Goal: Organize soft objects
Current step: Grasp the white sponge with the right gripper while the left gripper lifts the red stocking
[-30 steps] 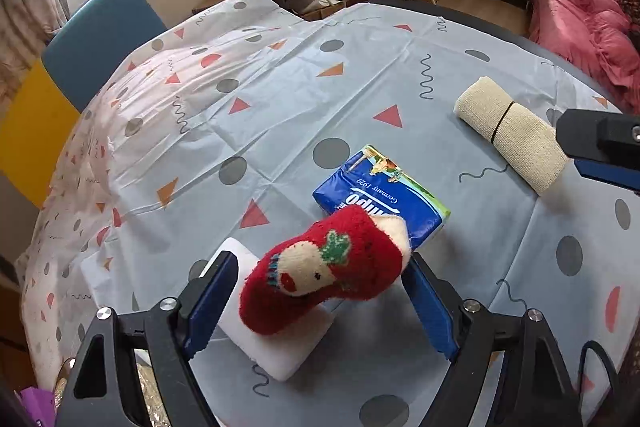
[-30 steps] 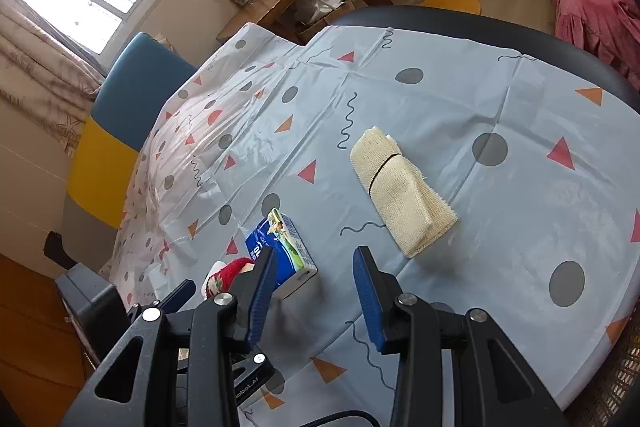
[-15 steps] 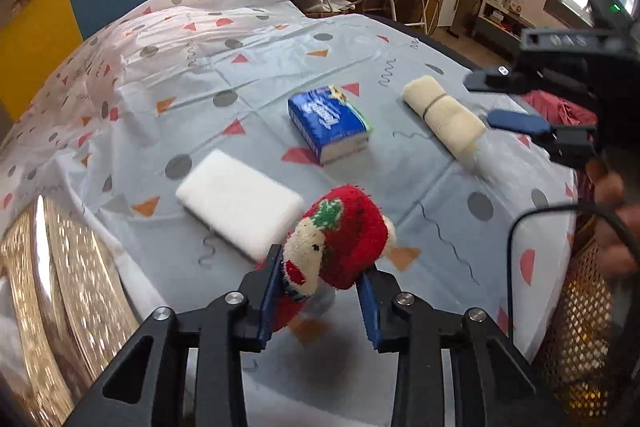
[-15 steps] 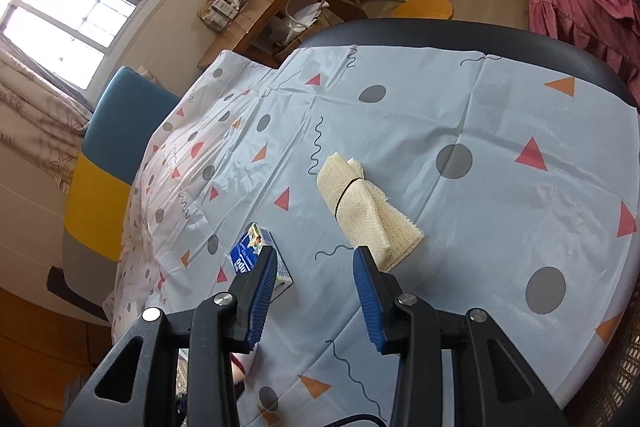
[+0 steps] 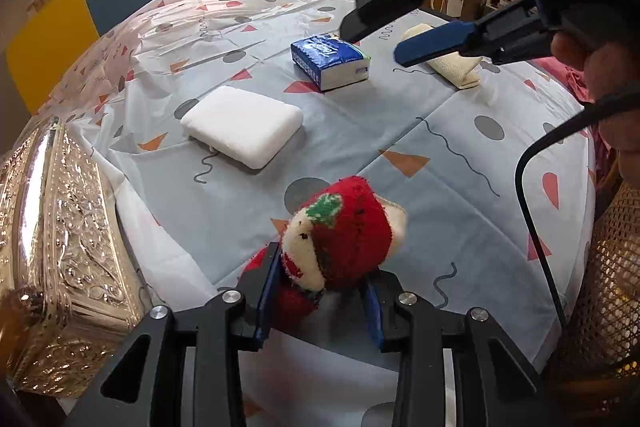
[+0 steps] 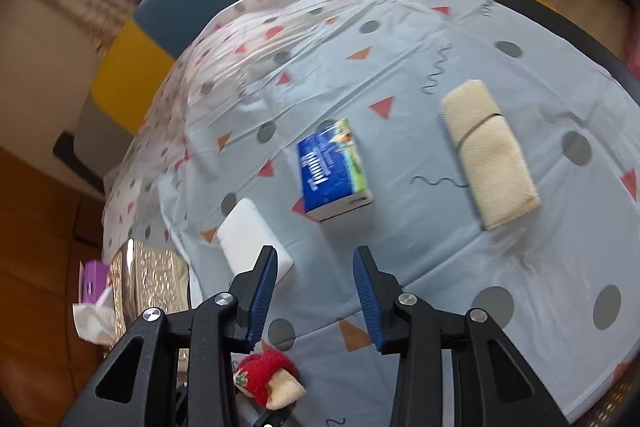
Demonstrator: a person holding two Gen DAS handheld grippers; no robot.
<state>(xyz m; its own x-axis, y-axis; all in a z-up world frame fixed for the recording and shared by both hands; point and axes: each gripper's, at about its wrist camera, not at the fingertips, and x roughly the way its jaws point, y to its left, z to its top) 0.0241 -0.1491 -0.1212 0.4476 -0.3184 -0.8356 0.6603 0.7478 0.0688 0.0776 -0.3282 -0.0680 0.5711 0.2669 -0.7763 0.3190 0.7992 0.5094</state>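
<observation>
My left gripper point(image 5: 320, 267) is shut on a red Christmas sock point(image 5: 340, 231), held above the near part of the tablecloth; the sock also shows low in the right wrist view point(image 6: 266, 375). A white foam block point(image 5: 242, 125) lies beyond it, with a blue tissue pack point(image 5: 330, 61) and a rolled beige towel point(image 5: 452, 63) farther back. My right gripper point(image 6: 316, 255) is open and holds nothing. It hovers above the table, short of the tissue pack point(image 6: 334, 173), with the foam block point(image 6: 248, 239) on its left and the towel point(image 6: 488, 155) on its right.
An embossed gold box point(image 5: 52, 227) stands at the table's left edge. A person's hand point(image 5: 608, 75) holds the right gripper point(image 5: 384, 39), and a black cable point(image 5: 524, 163) hangs from it. A wicker chair point(image 5: 612, 267) is at the right, a blue and yellow chair point(image 6: 168, 19) behind the table.
My left gripper shut on the sock, lifted it off the white block and carried it toward the near edge by the gold box. The right gripper swung left, over the tissue pack side.
</observation>
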